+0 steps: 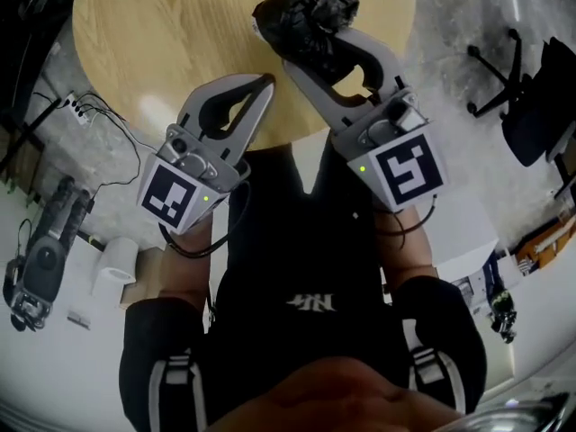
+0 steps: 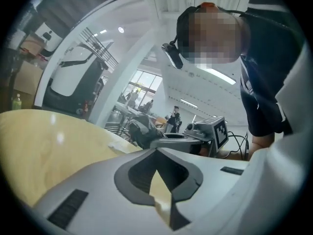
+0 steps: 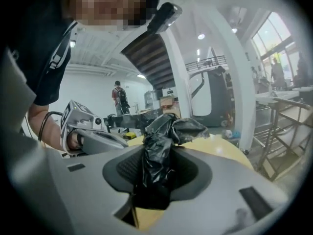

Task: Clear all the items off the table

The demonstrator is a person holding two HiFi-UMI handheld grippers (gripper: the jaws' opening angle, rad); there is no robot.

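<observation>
A crumpled black plastic bag hangs over the near part of the round wooden table. My right gripper is shut on it. In the right gripper view the bag is pinched between the jaws and bulges out past the tips of my right gripper. My left gripper is shut with nothing in it, at the table's near edge, just left of the right one. In the left gripper view the left gripper has its jaws meeting over the bare tabletop, with the bag beyond them.
The floor around the table is pale stone. On the left lie a power strip with cables, a white roll and a dark handheld rig. A black office chair stands at the right, with a white box nearer.
</observation>
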